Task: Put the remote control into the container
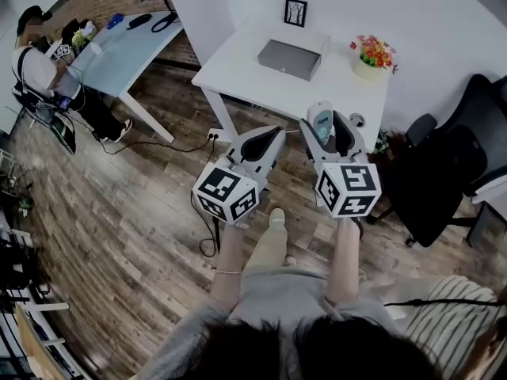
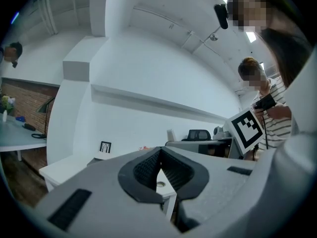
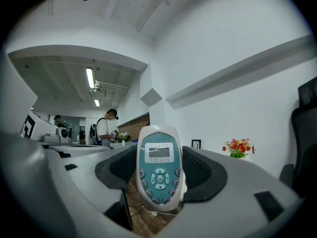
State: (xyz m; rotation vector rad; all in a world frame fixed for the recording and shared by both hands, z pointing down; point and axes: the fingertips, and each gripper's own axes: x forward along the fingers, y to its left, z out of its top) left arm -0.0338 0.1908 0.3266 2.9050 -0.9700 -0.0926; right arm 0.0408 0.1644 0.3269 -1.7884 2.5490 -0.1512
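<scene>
— Teal face, white shell: where is the remote control [image 3: 159,155]?

— Upright between the jaws of the right gripper [image 3: 158,168], with its small screen and round buttons facing that gripper's camera. The dark ribbed pads [image 3: 199,168] press on its two long sides, so the jaws are clamped on it. Its top end stands out past the jaw tips.

— Is it on anything?

— No. In the head view it is held in the air and shows against the near edge of the white table [image 1: 238,74], not resting on it.

— And the container?

— The low grey container [image 1: 289,58] lies toward the far edge of that table, about midway along it, well apart from the remote control.

— The other tool?

— The left gripper [image 2: 159,165] has its jaws together, tips touching, with nothing between them. Behind the tips only a narrow wedge of gap is left. The head view has it in the air just beside the right gripper, over the wooden floor [image 1: 119,212].

— What else is around?

— A small black-framed picture [image 1: 295,12] stands at the table's far edge, behind the container. A pot of red and yellow flowers [image 1: 372,58] sits near the far right corner. A black office chair [image 1: 444,172] stands on the floor past the table's right end. Off to the left is a second, pale table [image 1: 127,50], with a person in a white top [image 1: 36,70] beside it.
</scene>
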